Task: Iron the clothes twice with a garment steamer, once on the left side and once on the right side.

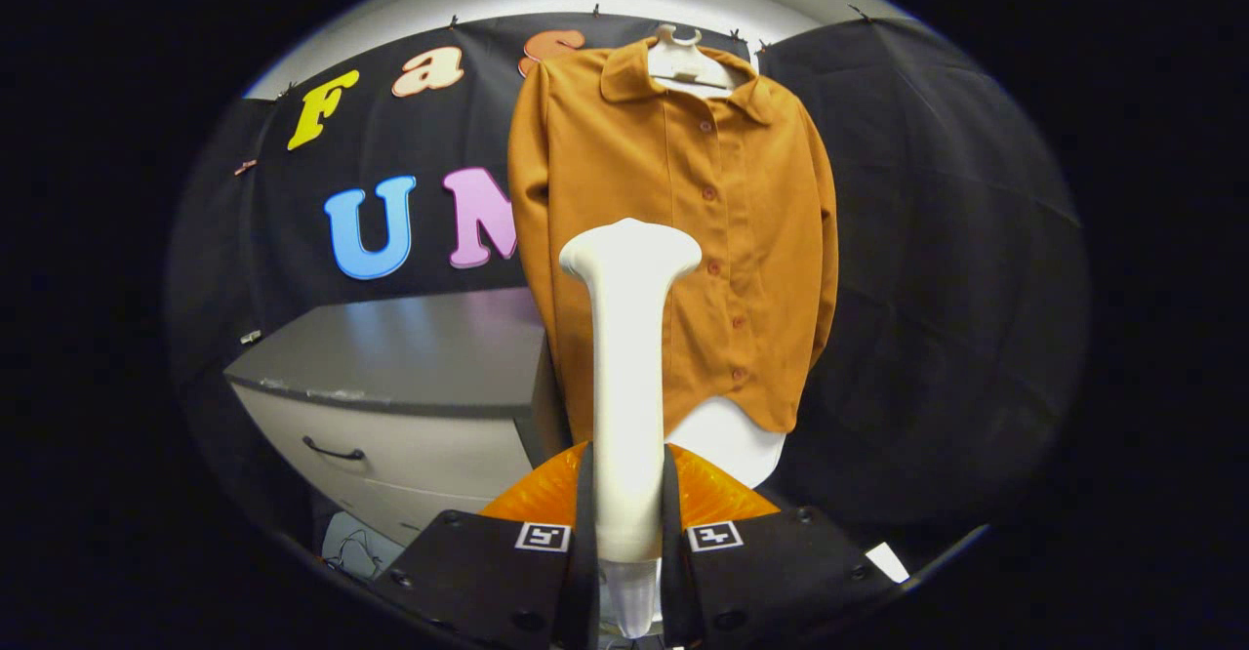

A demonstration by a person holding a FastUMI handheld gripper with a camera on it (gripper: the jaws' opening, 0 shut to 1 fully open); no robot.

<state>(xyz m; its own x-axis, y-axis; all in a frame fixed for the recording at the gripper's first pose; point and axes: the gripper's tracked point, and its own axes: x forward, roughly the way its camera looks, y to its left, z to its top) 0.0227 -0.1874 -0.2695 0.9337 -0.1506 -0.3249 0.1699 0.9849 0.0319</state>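
- Two fingers [584,533] of the gripper [626,543], bottom centre, have their jaws clenched on the white garment steamer [629,367], which stands upright between them.
- Steamer head, mid-frame, overlaps the shirt front; contact cannot be told.
- Orange buttoned shirt [742,240], upper centre, hangs on a white hanger [686,62].
- Grey drawer cabinet [410,406], lower left, stands beside the shirt.

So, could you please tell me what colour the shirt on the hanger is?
The shirt is a plain orange-brown, seen best in the gripper view, beyond the steamer.
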